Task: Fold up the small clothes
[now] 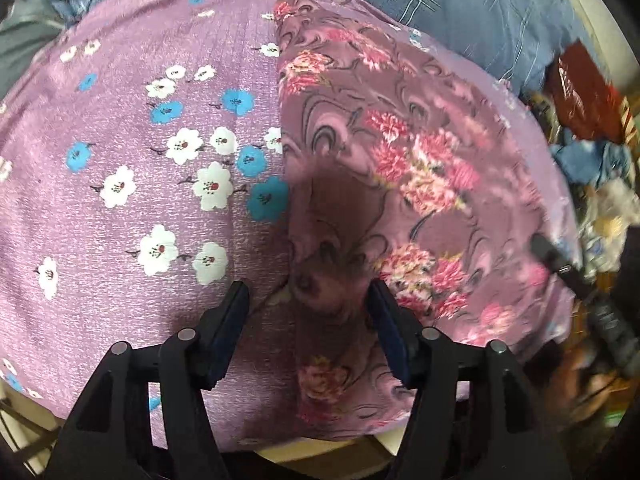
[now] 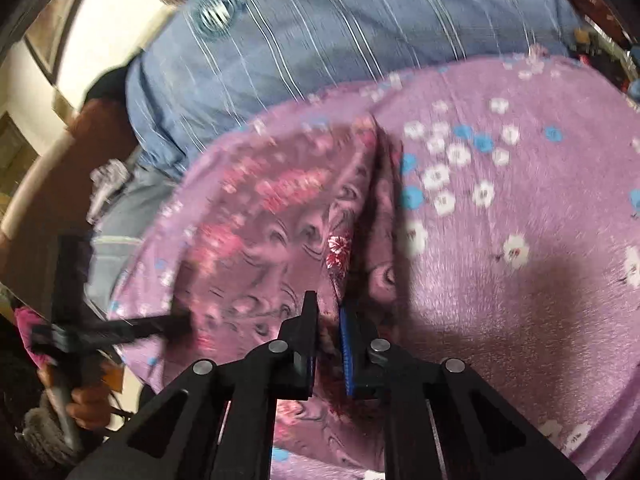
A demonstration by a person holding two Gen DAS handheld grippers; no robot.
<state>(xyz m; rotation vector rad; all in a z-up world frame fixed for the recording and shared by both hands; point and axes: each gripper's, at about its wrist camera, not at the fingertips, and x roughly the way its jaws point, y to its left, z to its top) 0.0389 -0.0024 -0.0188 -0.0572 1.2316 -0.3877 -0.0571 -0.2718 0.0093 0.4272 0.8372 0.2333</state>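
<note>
The left gripper [image 1: 308,300] stands wide, holding nothing, over the mauve rose-print cloth [image 1: 400,168] lying on the lilac sheet [image 1: 120,200]. The right gripper [image 2: 328,312] pinches its edge (thin, limp, light); best grabbed at corners.

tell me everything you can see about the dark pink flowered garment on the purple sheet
The mauve garment is soft, thin-looking cloth printed with pink flower clusters and dark swirls. It lies on the purple sheet with white and blue flowers, with one straight edge running away from the cameras and creases along it. The right gripper is shut on a raised fold of it. The left gripper stands open over its near end, fingers astride the cloth. What kind of garment it is cannot be told.
</note>
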